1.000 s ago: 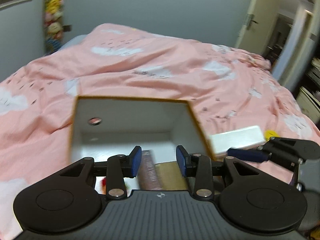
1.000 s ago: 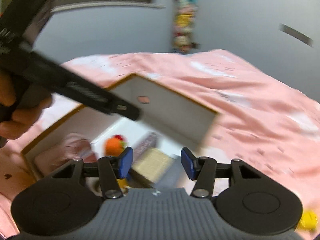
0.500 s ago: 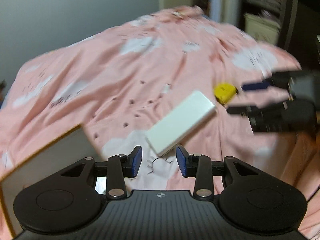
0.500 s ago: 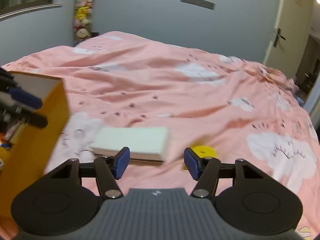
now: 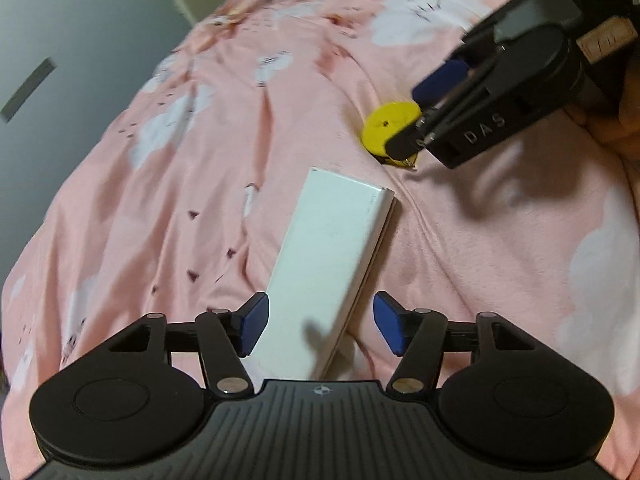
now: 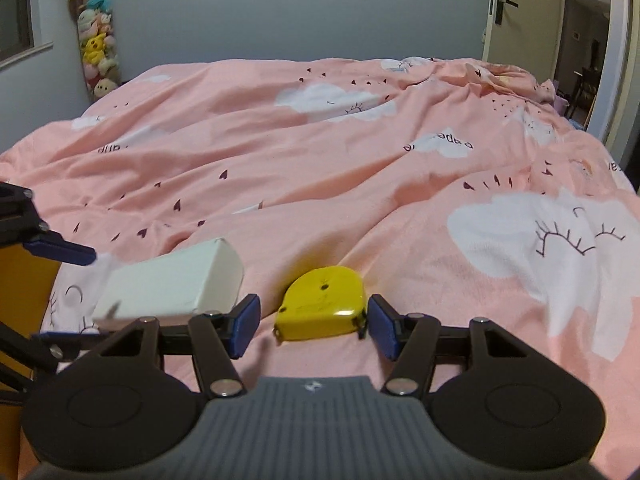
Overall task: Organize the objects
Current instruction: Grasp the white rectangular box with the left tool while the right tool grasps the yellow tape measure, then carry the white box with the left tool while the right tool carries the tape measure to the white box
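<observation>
I'm working over a bed covered by a pink duvet (image 6: 360, 168) printed with white clouds and small dark hearts, grey wall behind it, a column of plush toys (image 6: 96, 36) in the far corner and a door (image 6: 520, 12) standing ajar. I take the white rectangular box (image 5: 332, 256) as my landmark: it lies flat on the duvet. My left gripper (image 5: 320, 326) has its blue pads spread wide, one on either side of the box's near end, neither clearly touching it; the box runs away from the tool along the line of its fingers. Just beyond the box's far end, slightly to the right, sits the yellow tape measure (image 6: 322, 304), also resting on the duvet. My right gripper (image 6: 310, 326) is likewise spread open, its pads flanking the tape measure with a gap on each side. At the left edge of the right wrist view, beside the box, I see an orange-yellow panel (image 6: 24, 304).
</observation>
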Demonstrator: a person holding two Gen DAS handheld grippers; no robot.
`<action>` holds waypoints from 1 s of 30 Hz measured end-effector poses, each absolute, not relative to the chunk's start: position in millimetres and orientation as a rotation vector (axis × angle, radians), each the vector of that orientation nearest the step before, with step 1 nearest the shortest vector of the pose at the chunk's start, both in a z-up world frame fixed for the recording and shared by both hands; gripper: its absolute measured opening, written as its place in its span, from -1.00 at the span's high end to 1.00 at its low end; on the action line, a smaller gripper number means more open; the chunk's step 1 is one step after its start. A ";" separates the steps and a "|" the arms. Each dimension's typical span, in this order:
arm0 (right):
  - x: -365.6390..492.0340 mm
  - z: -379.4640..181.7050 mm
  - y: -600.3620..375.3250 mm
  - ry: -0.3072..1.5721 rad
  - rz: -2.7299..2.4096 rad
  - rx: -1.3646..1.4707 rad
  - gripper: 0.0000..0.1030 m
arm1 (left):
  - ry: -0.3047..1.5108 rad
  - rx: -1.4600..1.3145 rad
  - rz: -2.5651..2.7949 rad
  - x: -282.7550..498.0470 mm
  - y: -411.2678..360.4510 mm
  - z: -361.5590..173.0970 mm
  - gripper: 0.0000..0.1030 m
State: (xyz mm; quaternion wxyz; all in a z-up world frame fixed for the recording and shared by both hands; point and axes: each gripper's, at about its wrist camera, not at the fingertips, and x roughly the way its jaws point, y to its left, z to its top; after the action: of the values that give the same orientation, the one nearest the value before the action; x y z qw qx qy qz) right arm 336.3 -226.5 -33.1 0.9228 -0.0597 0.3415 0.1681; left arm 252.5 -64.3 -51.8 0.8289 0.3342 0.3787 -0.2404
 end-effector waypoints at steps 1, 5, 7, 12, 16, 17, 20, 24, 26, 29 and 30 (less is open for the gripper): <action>339.3 -35.0 -227.2 0.703 0.351 -0.112 -0.20 | 0.811 0.727 -0.524 258.1 -65.7 -55.1 -0.39; 345.9 -40.1 -227.5 0.712 0.360 -0.111 -0.20 | 0.820 0.773 -0.571 277.1 -67.2 -62.1 -0.45; 349.1 -42.1 -230.0 0.723 0.366 -0.097 -0.20 | 0.839 0.776 -0.618 286.8 -67.7 -62.4 -0.50; 358.1 -46.4 -233.7 0.753 0.376 -0.053 -0.24 | 0.896 0.787 -0.709 308.0 -73.4 -68.4 -0.54; 358.6 -49.1 -230.5 0.759 0.382 -0.071 -0.31 | 0.918 0.763 -0.731 316.6 -74.6 -72.0 -0.51; 359.1 -49.8 -229.6 0.761 0.382 -0.078 -0.31 | 0.923 0.752 -0.731 317.1 -74.2 -72.9 -0.47; 360.9 -53.1 -226.6 0.775 0.375 -0.098 -0.31 | 0.922 0.715 -0.712 314.5 -71.0 -71.6 -0.44; 360.1 -56.9 -221.3 0.782 0.347 -0.147 -0.11 | 0.918 0.672 -0.676 308.9 -67.6 -68.3 -0.42; 357.4 -56.3 -220.1 0.774 0.342 -0.160 -0.10 | 0.920 0.663 -0.655 306.1 -67.3 -65.1 -0.42; 352.5 -53.9 -219.6 0.753 0.337 -0.172 -0.09 | 0.923 0.651 -0.617 301.8 -66.9 -59.3 -0.41; 350.7 -52.9 -219.6 0.746 0.337 -0.174 -0.09 | 0.928 0.641 -0.604 302.0 -66.5 -57.2 -0.41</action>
State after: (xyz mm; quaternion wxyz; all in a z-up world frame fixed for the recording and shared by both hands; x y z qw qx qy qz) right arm 350.7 -219.6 -52.9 0.9138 -0.0844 0.3622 0.1637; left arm 302.0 -66.5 -57.2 0.8025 0.2989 0.4328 -0.2816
